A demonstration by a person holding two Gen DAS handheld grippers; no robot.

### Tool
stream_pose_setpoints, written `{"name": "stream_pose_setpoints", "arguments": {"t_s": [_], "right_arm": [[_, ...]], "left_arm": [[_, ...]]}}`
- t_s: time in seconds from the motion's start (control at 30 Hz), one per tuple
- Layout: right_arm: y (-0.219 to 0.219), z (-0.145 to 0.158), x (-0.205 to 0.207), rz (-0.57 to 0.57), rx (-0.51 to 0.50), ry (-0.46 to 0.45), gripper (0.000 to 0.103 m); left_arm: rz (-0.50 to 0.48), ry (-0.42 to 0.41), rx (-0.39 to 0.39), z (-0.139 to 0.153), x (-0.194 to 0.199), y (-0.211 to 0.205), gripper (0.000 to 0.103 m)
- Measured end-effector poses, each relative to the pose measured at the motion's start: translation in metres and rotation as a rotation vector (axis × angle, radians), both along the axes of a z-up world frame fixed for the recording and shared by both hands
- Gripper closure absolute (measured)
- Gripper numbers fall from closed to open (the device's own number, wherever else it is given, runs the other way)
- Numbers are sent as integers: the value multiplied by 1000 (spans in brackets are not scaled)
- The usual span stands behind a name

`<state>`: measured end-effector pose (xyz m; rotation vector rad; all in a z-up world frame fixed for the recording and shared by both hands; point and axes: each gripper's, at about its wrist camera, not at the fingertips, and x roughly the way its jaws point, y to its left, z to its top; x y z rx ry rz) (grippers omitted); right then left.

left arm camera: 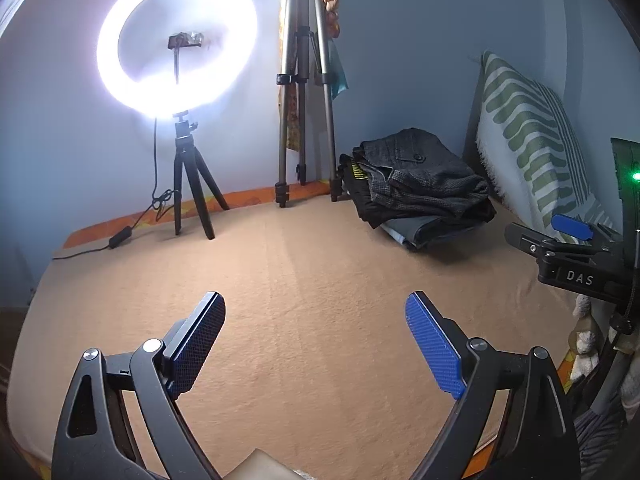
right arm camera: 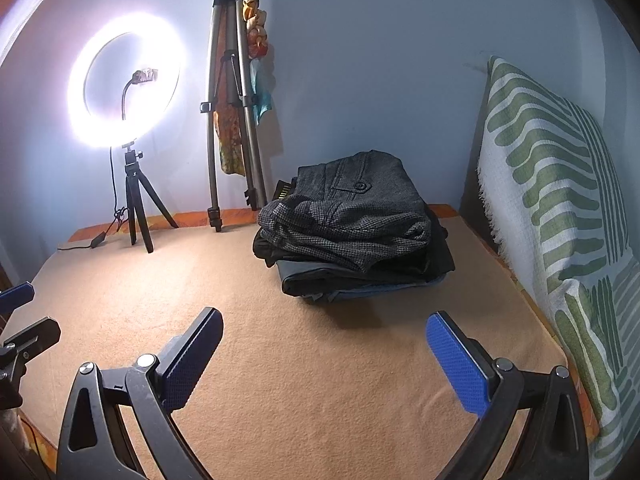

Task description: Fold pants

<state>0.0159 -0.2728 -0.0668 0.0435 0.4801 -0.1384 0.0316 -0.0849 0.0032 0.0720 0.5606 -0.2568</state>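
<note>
Right wrist view: folded pants stack (right arm camera: 352, 228) lies ahead of the empty, wide-spread right claw (right arm camera: 324, 344), well apart.

The left gripper (left arm camera: 316, 312) points forward, its jaws spread wide and empty, blue textured pads (left arm camera: 434, 346) facing each other across the gap. The right gripper (right arm camera: 326, 330) is posed alike, jaws wide apart, holding nothing. The two sit side by side at about the same height: the left wrist view catches the right gripper's black body at its right edge, and the right wrist view shows what seems to be the left gripper's fingertip at its left edge.
</note>
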Motion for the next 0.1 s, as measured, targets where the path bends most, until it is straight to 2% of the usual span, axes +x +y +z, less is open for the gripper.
{"name": "stream_pose_setpoints", "arguments": {"t_s": [0.1], "right_arm": [[1, 0, 1, 2, 2, 1, 0]], "left_arm": [[11, -7, 4, 0, -1, 1, 11]]}}
